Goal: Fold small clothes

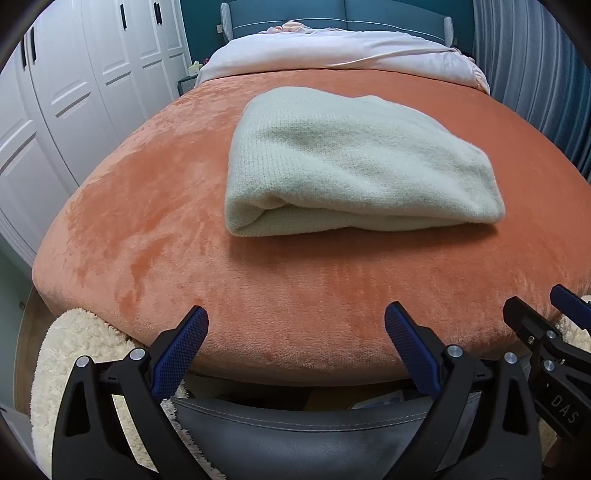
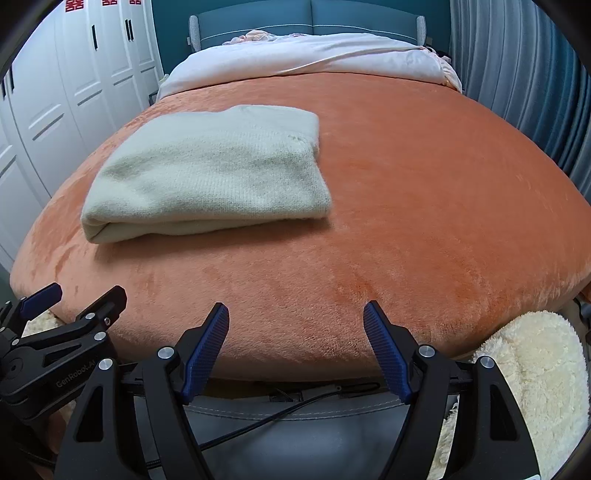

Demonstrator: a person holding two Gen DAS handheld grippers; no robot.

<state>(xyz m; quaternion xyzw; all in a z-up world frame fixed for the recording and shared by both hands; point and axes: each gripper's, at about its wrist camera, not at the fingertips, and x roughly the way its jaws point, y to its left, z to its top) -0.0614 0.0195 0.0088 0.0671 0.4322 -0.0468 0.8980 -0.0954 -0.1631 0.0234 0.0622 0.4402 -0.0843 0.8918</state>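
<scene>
The bed point(image 1: 295, 302) takes up nearly everything here, covered with a fuzzy orange blanket point(image 1: 147, 206) that runs right to the near edge. At the far end there's a pale quilt point(image 1: 332, 51) bunched up against a blue headboard point(image 1: 332, 14). A white wardrobe point(image 1: 74, 92) stands along the left side, and grey-blue curtains point(image 1: 535, 74) hang on the right. Down by the foot of the bed there are cream fluffy rugs point(image 2: 535, 369) on either side, plus a grey leather seat edge point(image 1: 295, 424) (could be a bench or a chair, hard to say).

The thing being folded is a pale cream knit sweater point(image 1: 354, 162). It's already folded into a neat thick rectangle and lies flat on the orange blanket, around the middle of the bed, closer to the wardrobe side when seen from the right wrist camera. The layered fold edge faces the cameras.

The left gripper point(image 1: 295, 321) hangs over the near edge of the bed with its jaws spread wide and nothing between them, well apart from the sweater. The right gripper point(image 2: 295, 317) is the same story: jaws wide apart, empty, pointing down at the blanket's edge. The two sit side by side (each one pokes into the other's camera at the edge). Neither touches the sweater.
</scene>
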